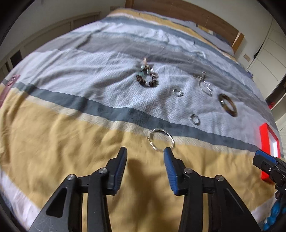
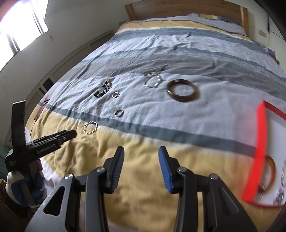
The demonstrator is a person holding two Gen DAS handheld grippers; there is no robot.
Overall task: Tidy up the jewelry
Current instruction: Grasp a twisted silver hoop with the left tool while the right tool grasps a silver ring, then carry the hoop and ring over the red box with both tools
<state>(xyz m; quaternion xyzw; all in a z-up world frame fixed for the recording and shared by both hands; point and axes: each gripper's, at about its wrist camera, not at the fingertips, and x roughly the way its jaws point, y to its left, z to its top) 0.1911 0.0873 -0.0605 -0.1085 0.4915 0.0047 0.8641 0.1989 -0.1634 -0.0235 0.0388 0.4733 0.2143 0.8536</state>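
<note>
Both tongs empty, jaws apart. My left tongs point(image 1: 144, 151) hover low over the yellow stripe of the bedspread point(image 1: 62, 135), twisted silver bangle point(image 1: 160, 140) just beyond the right fingertip point(image 1: 168, 151). My right tongs point(image 2: 141, 150) hang over the same stripe; red box point(image 2: 257, 151) close on the right with an amber bangle point(image 2: 270, 171) inside. Farther out on the pale stripe: two small silver rings point(image 2: 119, 113) point(image 2: 115, 94), brown bangle point(image 2: 183, 90), silver chain bracelet point(image 2: 152, 81), dark beaded bracelet point(image 2: 103, 90). Wooden headboard point(image 2: 185, 8) at the far end
</note>
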